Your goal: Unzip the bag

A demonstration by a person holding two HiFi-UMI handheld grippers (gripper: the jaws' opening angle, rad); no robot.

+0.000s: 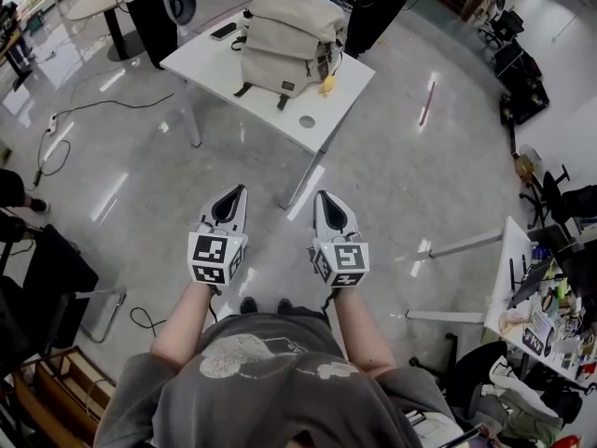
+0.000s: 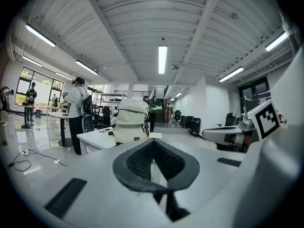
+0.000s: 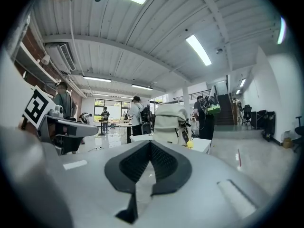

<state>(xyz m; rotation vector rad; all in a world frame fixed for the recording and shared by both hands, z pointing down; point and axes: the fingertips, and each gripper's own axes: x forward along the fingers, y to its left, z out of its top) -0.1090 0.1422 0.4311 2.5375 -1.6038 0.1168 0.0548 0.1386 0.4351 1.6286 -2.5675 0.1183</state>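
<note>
A beige backpack [image 1: 284,40] stands upright on a white table [image 1: 224,63] well ahead of me, with a small yellow charm [image 1: 327,86] at its right side. Both grippers hang over the floor, far short of the table. My left gripper [image 1: 240,190] is shut with nothing in it, and so is my right gripper [image 1: 320,195]. The backpack [image 2: 130,121] appears small and distant past the closed tips in the left gripper view, and the backpack [image 3: 169,122] likewise in the right gripper view.
A dark phone [image 1: 223,31] lies on the table's left part, and a round hole [image 1: 307,121] is near its front corner. Cables [image 1: 56,143] trail on the shiny floor at left. Another desk [image 1: 541,315] with clutter stands at right. People [image 2: 76,113] stand behind the table.
</note>
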